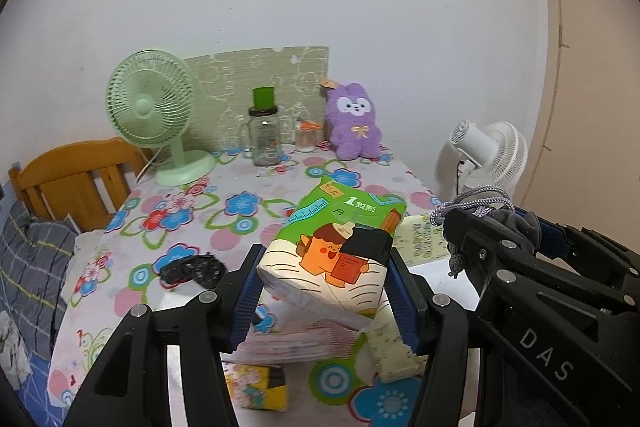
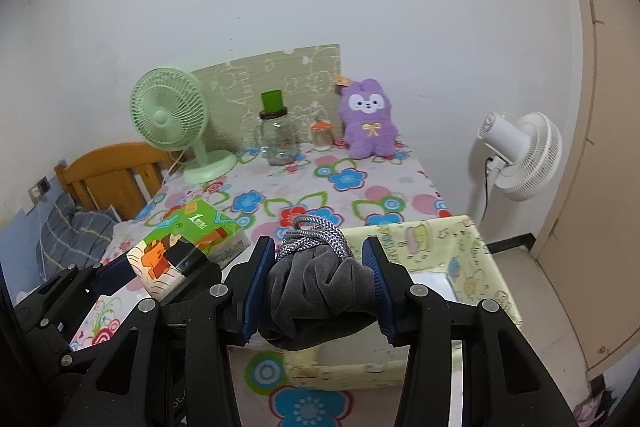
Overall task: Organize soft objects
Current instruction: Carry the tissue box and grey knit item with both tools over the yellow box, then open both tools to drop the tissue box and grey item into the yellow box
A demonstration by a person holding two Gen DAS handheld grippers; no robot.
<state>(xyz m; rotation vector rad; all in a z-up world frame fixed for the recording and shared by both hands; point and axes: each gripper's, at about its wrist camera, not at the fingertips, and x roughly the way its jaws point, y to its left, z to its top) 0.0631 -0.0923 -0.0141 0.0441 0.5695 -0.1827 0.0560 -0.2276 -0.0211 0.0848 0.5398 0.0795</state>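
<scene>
Crumpled grey pouch [image 2: 320,291], green tissue pack [image 1: 336,247]

White letters "DAS" stand on the black arm of the right hand-held gripper [image 1: 496,227] in the left wrist view, and a large white "1" heads otherwise unreadable small print on the green tissue pack [image 1: 340,239].

On the table [image 1: 192,211], the desk fan [image 1: 154,107] stands far left, the glass jar [image 1: 265,137] right of it, the plush bunny [image 1: 354,125] farther right; the fabric storage box [image 2: 460,255] sits near right, the standing fan [image 2: 520,155] beyond it
</scene>
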